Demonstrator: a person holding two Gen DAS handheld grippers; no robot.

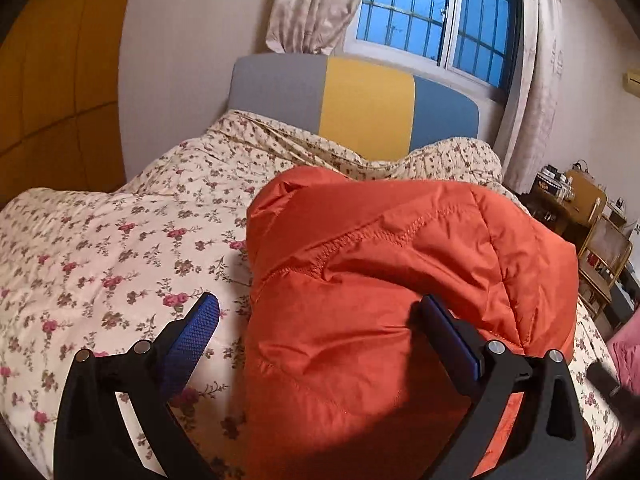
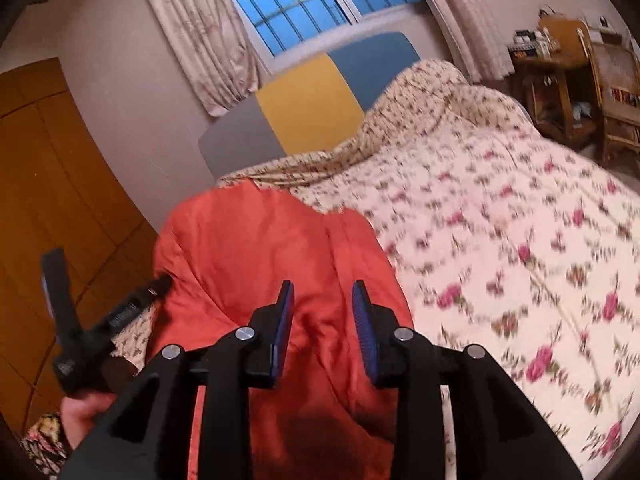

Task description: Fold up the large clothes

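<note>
An orange padded jacket (image 1: 380, 260) lies bunched in a thick bundle on the floral quilt (image 1: 120, 248) of a bed. My left gripper (image 1: 324, 324) hovers over its near end, open wide. One blue pad is out over the quilt and the other rests against the orange fabric, with nothing pinched. In the right wrist view the jacket (image 2: 248, 248) lies straight ahead. My right gripper (image 2: 323, 316) stands above it, narrowly open, with only fabric showing behind the gap. My left gripper (image 2: 106, 272) appears at the left edge, held by a hand (image 2: 82, 408), one fingertip at the jacket's left side.
A grey, yellow and blue headboard (image 1: 360, 100) stands under a barred window (image 1: 436, 12) with curtains. A wooden wardrobe (image 2: 48, 200) lines the left wall. A wooden table (image 2: 548, 80) and chairs (image 1: 600, 248) stand beside the bed's right side. Quilt spreads wide to the jacket's right (image 2: 520, 240).
</note>
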